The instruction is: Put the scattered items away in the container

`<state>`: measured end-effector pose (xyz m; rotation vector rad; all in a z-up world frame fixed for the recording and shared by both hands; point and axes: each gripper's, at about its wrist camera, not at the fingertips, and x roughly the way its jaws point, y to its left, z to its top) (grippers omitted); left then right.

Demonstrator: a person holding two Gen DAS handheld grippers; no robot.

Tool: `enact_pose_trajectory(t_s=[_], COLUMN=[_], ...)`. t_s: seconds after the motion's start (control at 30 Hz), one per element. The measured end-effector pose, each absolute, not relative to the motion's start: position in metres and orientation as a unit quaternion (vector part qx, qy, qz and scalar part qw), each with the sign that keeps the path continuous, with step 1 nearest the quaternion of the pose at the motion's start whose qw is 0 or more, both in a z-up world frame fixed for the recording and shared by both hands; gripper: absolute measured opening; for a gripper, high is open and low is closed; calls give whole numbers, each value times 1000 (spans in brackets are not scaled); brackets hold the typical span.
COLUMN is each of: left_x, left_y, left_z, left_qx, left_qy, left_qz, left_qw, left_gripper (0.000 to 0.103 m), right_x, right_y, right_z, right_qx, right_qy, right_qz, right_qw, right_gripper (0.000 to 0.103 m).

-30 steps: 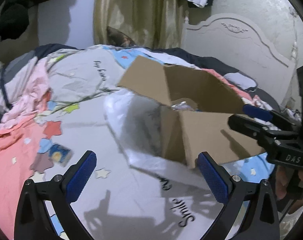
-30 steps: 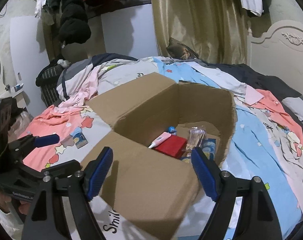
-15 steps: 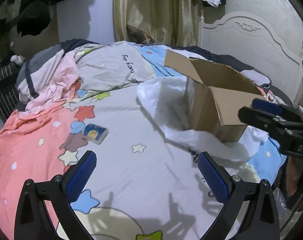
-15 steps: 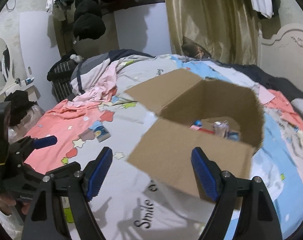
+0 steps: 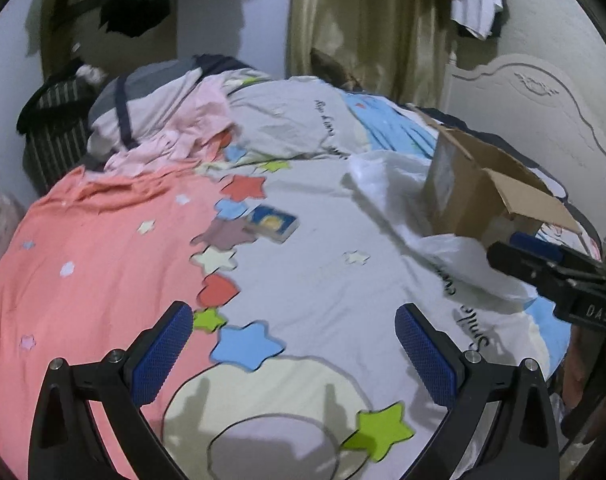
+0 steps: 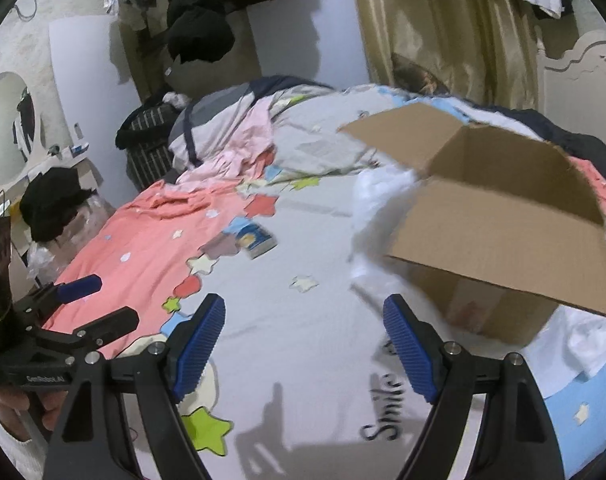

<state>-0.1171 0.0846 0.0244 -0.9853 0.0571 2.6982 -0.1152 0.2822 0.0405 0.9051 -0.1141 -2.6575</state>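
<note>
left wrist view shows the left gripper [image 5: 293,354] spread wide with nothing between its blue pads, hanging over the star-print quilt [image 5: 323,280]. a small blue card box [image 5: 272,222] lies flat on the quilt beside the printed stars, well apart from the cardboard box [image 5: 475,196], which stands open at the right on a white plastic bag [image 5: 387,184]. right wrist view shows the right gripper [image 6: 303,348] spread and empty too, the cardboard box [image 6: 499,236] at its right.
</note>
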Motion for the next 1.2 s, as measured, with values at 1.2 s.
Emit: enact_pose_trajectory(t_s=[1.2], left_x=[-109], left_y=[-62], left_z=[-23], left_qx=[-333], left_qy=[-34], left_qz=[942], left_qw=[19], left_gripper=[103], right_x=[-110], right_y=[124], right_z=[-25], right_qx=[347], right_qy=[-12], right_qz=[-915], right_qw=[207], right_gripper=[79])
